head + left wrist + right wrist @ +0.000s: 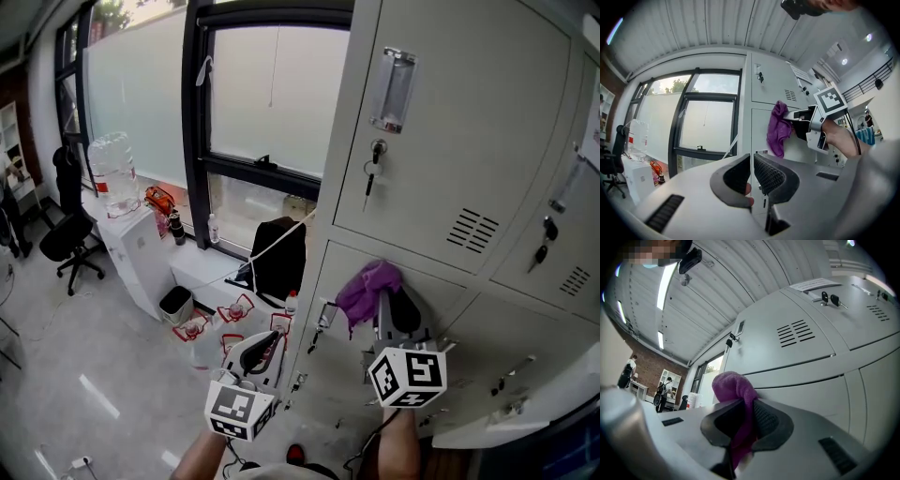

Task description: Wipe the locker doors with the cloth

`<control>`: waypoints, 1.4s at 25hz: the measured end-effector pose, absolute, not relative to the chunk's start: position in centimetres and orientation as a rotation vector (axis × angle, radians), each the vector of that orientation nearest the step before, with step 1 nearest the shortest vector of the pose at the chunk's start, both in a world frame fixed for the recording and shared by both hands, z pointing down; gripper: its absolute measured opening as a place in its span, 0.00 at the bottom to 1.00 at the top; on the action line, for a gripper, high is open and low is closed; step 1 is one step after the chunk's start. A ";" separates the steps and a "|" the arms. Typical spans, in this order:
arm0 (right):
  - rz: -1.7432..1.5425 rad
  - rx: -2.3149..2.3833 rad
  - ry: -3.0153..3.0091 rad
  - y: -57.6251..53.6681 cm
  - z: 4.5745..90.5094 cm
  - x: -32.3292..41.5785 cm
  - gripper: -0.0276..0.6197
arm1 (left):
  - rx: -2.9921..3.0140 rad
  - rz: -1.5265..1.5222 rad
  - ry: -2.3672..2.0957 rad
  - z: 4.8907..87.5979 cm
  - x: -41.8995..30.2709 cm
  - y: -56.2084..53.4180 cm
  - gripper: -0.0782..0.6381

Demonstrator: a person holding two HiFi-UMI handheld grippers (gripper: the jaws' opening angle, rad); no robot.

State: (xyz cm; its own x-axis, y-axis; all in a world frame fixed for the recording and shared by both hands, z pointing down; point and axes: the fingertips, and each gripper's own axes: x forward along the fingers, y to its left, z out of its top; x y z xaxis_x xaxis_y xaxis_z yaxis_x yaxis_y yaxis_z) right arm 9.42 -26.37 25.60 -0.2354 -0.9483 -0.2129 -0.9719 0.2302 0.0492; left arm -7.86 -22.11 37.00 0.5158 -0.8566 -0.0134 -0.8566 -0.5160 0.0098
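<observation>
A purple cloth [367, 286] is bunched in my right gripper [386, 302], which is shut on it and holds it against a middle door of the grey lockers [441, 141]. In the right gripper view the cloth [735, 389] bulges up between the pads of my right gripper [745, 425], with the locker door [806, 380] close behind. My left gripper [255, 352] hangs lower left, off the lockers. Its jaws stand together with nothing between them in the left gripper view [752, 174], where the cloth [778, 129] and the locker front [761, 117] show beyond.
Keys [373, 178] hang from the upper door's lock, and more keys [542, 242] further right. Left of the lockers are a black-framed window [202, 122], a black chair [278, 258], a small bin [175, 304], a water bottle [112, 173] and an office chair [67, 234].
</observation>
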 end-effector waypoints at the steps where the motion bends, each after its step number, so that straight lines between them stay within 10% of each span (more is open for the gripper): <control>1: 0.260 -1.863 2.343 -26.2 25.6 9.9 0.13 | 2.740 -0.025 -1.532 37.0 -7.5 -22.1 0.17; 35: 0.284 -2.146 2.122 -21.6 25.6 22.0 0.13 | 2.869 -0.016 -1.253 37.6 2.2 -21.6 0.17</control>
